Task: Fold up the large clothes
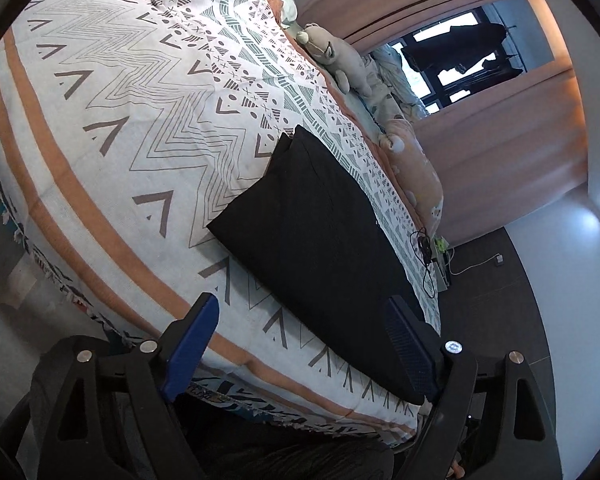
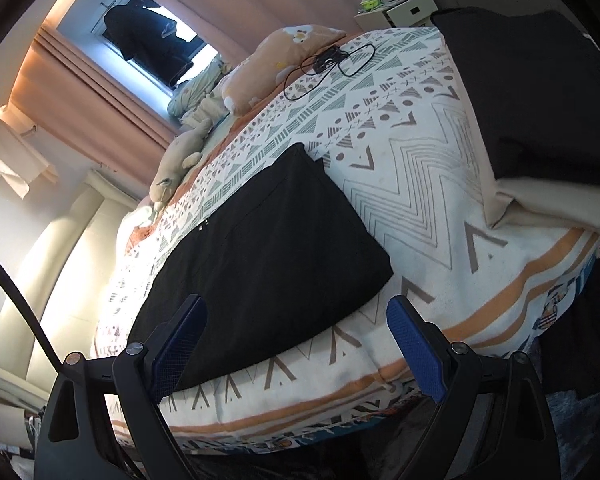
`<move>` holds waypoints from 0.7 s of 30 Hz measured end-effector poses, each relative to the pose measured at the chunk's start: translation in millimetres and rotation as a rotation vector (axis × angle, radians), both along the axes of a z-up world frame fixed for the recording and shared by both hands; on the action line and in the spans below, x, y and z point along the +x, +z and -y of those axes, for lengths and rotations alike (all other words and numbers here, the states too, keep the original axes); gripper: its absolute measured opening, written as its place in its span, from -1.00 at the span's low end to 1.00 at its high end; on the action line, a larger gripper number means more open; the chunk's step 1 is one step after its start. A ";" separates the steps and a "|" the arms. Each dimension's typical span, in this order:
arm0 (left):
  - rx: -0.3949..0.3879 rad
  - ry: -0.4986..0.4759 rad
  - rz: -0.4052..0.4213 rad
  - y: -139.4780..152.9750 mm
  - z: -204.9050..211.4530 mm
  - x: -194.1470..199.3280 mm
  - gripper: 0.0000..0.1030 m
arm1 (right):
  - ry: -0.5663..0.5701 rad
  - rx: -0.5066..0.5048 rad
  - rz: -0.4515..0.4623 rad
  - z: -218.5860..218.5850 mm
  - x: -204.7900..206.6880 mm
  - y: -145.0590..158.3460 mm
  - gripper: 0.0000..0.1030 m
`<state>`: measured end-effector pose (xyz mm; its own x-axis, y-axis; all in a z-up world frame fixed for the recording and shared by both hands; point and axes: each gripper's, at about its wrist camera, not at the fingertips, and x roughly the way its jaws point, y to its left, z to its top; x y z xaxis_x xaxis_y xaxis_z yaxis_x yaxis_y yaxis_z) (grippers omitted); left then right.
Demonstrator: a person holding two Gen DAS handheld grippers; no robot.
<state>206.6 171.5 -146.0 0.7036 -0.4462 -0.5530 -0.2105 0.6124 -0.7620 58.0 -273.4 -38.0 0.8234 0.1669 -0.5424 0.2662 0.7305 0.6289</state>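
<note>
A black garment [image 1: 320, 240] lies folded into a flat rectangle on the bed's patterned blanket [image 1: 120, 120], near the bed's front edge. My left gripper [image 1: 302, 304] hovers open just before the garment's near end, its blue pads [image 1: 196, 340] holding nothing. In the right wrist view the same black garment [image 2: 268, 248] lies ahead on the blanket [image 2: 420, 184]. My right gripper [image 2: 296, 302] stands open over its near edge, nothing between the fingers. A second dark garment [image 2: 540, 92] rests on a cream cloth [image 2: 560, 200] at the far right.
Plush toys [image 1: 340, 56] and an orange pillow [image 1: 412, 164] line the bed's window side. A black cable [image 2: 328, 60] lies on the blanket beyond the garment. Pink curtains [image 1: 480, 148], a nightstand [image 2: 404, 8] and a padded headboard [image 2: 72, 240] surround the bed.
</note>
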 end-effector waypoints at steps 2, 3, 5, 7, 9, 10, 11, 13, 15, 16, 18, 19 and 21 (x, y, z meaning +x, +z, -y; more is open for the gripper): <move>-0.001 -0.003 0.000 -4.3 1.1 0.2 0.66 | 0.019 -0.014 0.008 -6.9 0.9 -6.0 0.77; -0.005 -0.005 -0.010 -7.3 1.8 2.6 0.66 | 0.024 -0.013 0.007 -9.4 2.2 -9.1 0.77; -0.012 -0.016 -0.024 -12.8 4.3 6.5 0.66 | 0.033 0.019 0.003 -12.3 5.4 -16.9 0.77; 0.000 -0.021 -0.030 -14.6 7.1 12.1 0.66 | 0.032 0.029 0.003 -16.3 7.8 -21.7 0.77; 0.005 -0.026 -0.036 -17.3 8.2 16.7 0.66 | 0.031 0.024 0.001 -18.1 10.6 -24.1 0.77; 0.005 -0.029 -0.042 -19.4 9.6 21.5 0.66 | 0.030 0.027 0.001 -21.0 11.7 -25.3 0.77; 0.006 -0.032 -0.049 -21.2 11.3 25.5 0.66 | 0.032 0.033 0.003 -22.2 13.3 -26.8 0.77; 0.004 -0.037 -0.063 -26.2 13.9 34.1 0.66 | 0.032 0.041 -0.002 -22.9 17.5 -29.0 0.77; 0.001 -0.031 -0.066 -31.3 16.7 43.4 0.66 | 0.030 0.048 -0.004 -21.5 24.4 -31.0 0.77; -0.003 -0.029 -0.071 -34.9 18.2 48.8 0.66 | 0.029 0.050 -0.005 -22.4 27.6 -31.3 0.77; -0.011 -0.033 -0.086 -40.9 21.5 57.7 0.66 | 0.030 0.060 -0.008 -21.5 36.1 -33.8 0.77; -0.011 -0.036 -0.098 -44.7 23.9 63.4 0.66 | 0.031 0.071 -0.014 -20.5 41.8 -36.6 0.77; -0.004 -0.042 -0.119 -49.0 28.5 71.2 0.66 | 0.037 0.092 -0.019 -18.5 49.9 -40.9 0.77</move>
<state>277.8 143.1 -195.0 0.6139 -0.4763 -0.6295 -0.2734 0.6198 -0.7356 107.9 -254.9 -78.9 0.8057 0.2467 -0.5384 0.2526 0.6790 0.6893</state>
